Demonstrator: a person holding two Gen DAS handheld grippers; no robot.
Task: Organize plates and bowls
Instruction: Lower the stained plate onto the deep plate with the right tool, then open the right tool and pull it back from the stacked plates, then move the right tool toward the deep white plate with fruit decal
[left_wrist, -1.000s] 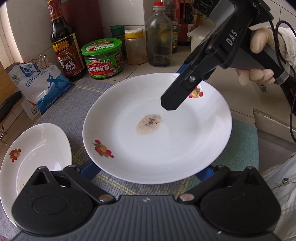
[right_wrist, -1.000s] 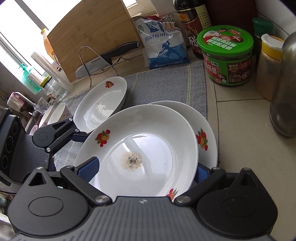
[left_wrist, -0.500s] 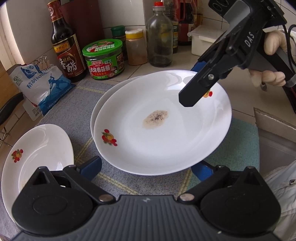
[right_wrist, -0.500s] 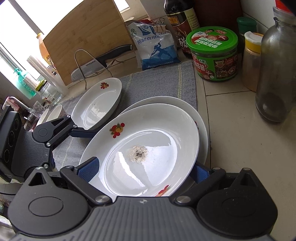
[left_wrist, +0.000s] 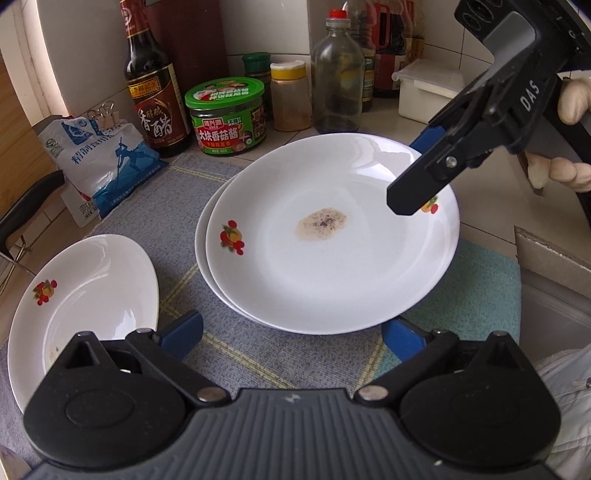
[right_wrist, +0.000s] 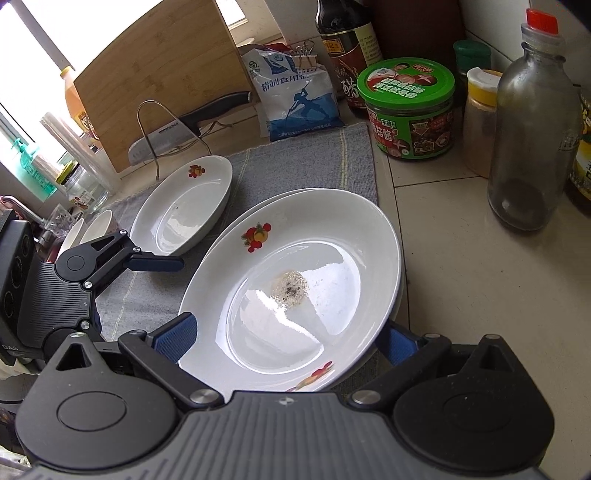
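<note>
A white fruit-print plate with a brown stain (left_wrist: 332, 236) lies on a second matching plate (left_wrist: 201, 240); the pair also shows in the right wrist view (right_wrist: 295, 280). My right gripper (right_wrist: 284, 336) straddles the stained plate's near rim with its blue pads wide apart, so it is open; in the left wrist view it reaches in over the far right rim. My left gripper (left_wrist: 291, 332) is open and empty, just in front of the stack. A third white plate (left_wrist: 85, 295) lies left on the mat, also in the right wrist view (right_wrist: 184, 210).
A grey-green mat (left_wrist: 177, 206) covers the counter. Behind stand a vinegar bottle (left_wrist: 155, 96), a green-lidded jar (left_wrist: 225, 114), a spice jar (left_wrist: 290, 96), a glass bottle (left_wrist: 336, 81) and a salt bag (left_wrist: 99, 158). A knife on a rack (right_wrist: 173, 129) and a cutting board (right_wrist: 162, 74) stand far left.
The stained plate has moved away from my left gripper and come down onto the second plate. My left gripper has let go of its rim and drawn back.
</note>
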